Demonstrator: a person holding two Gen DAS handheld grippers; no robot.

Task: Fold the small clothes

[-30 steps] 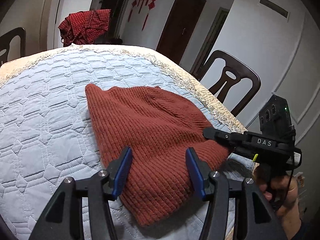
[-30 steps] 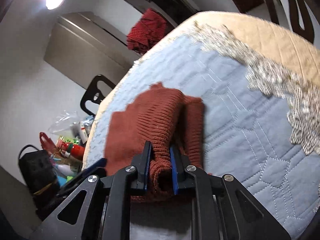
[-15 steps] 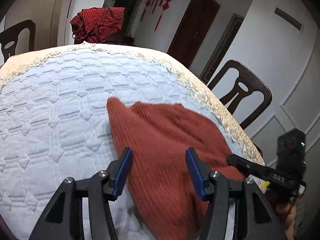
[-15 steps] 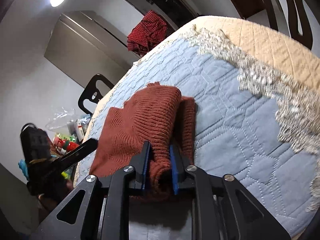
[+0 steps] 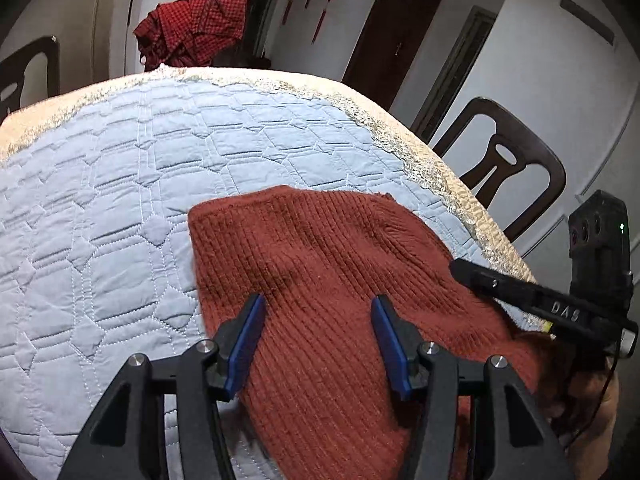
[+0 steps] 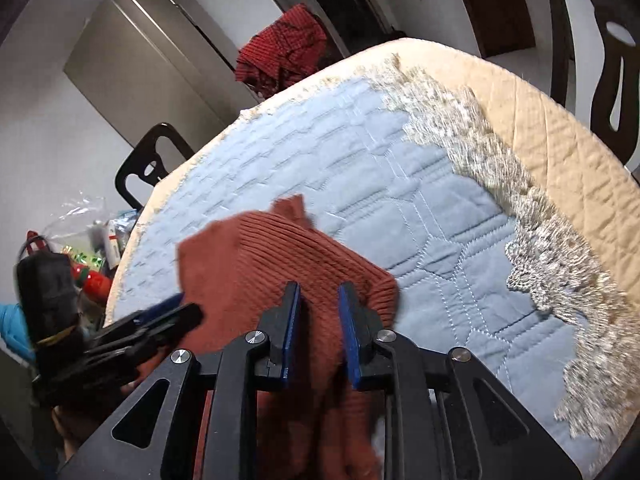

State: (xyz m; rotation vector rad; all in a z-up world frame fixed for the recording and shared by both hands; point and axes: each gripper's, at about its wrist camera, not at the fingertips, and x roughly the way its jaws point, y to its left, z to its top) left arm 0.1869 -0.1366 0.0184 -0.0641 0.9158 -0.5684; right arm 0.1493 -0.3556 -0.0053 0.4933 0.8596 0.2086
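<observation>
A rust-red knitted garment (image 5: 320, 264) lies on the blue quilted table cover (image 5: 120, 184), near the table's right edge. My left gripper (image 5: 318, 322) is open, its blue pads spread wide just above the garment's near part. My right gripper (image 6: 319, 312) has its jaws partly apart with a fold of the garment (image 6: 276, 248) between them; the cloth looks loose. In the left wrist view the right gripper (image 5: 472, 276) reaches onto the garment's right edge. In the right wrist view the left gripper (image 6: 160, 320) sits low at the left.
A red checked cloth (image 5: 192, 28) hangs on a chair past the table's far edge. Dark wooden chairs (image 5: 504, 168) stand around the table. A lace trim (image 6: 480, 168) borders the blue cover. Bags and bottles (image 6: 88, 256) sit left of the table.
My right gripper's jaws have opened from a tight pinch on the garment fold. The garment has been pulled toward me and now lies flatter. The left gripper stays open.
</observation>
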